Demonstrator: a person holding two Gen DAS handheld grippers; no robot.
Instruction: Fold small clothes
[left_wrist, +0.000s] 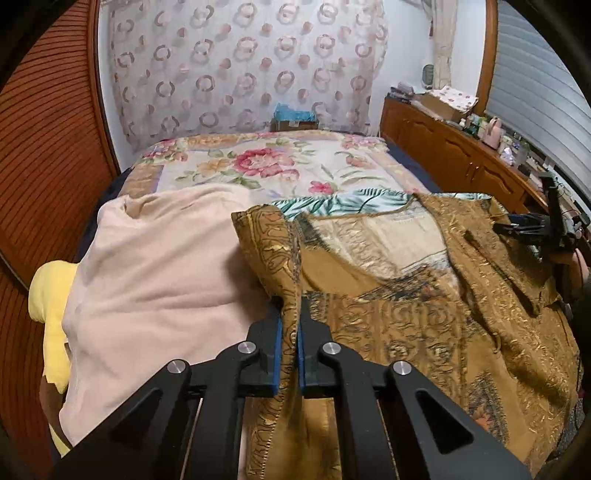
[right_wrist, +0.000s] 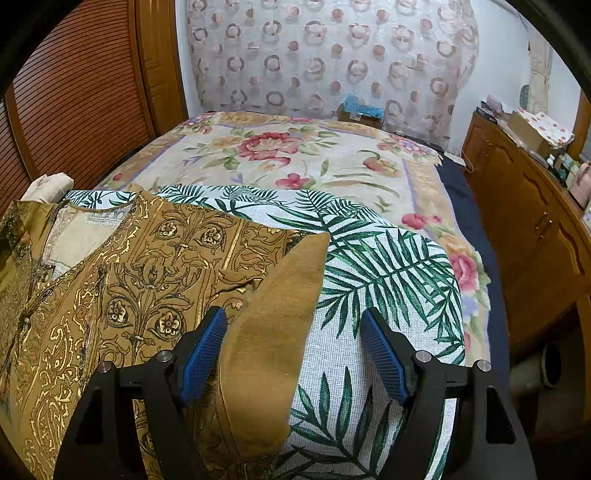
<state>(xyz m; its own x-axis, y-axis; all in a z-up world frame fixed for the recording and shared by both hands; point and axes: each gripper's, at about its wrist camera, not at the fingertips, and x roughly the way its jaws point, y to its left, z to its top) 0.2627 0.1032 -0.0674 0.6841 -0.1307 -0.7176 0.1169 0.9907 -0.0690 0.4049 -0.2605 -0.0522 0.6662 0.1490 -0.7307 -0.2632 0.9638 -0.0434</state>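
Observation:
A brown garment with gold ornamental print (left_wrist: 424, 295) lies spread on the bed. My left gripper (left_wrist: 291, 325) is shut on a lifted fold of its left edge, which stands up between the blue pads. In the right wrist view the same garment (right_wrist: 122, 280) lies at the left, and its plain brown sleeve (right_wrist: 269, 325) runs between the fingers of my right gripper (right_wrist: 291, 332). That gripper is open and holds nothing. The right gripper also shows at the far right of the left wrist view (left_wrist: 535, 229).
A palm-leaf printed cloth (right_wrist: 369, 295) lies under the garment. A beige cloth (left_wrist: 155, 280) and a yellow item (left_wrist: 48, 295) lie at the left. The floral bedspread (right_wrist: 295, 155) covers the bed. A wooden cabinet (right_wrist: 535, 229) stands at the right, a slatted wooden door (right_wrist: 74, 92) at the left.

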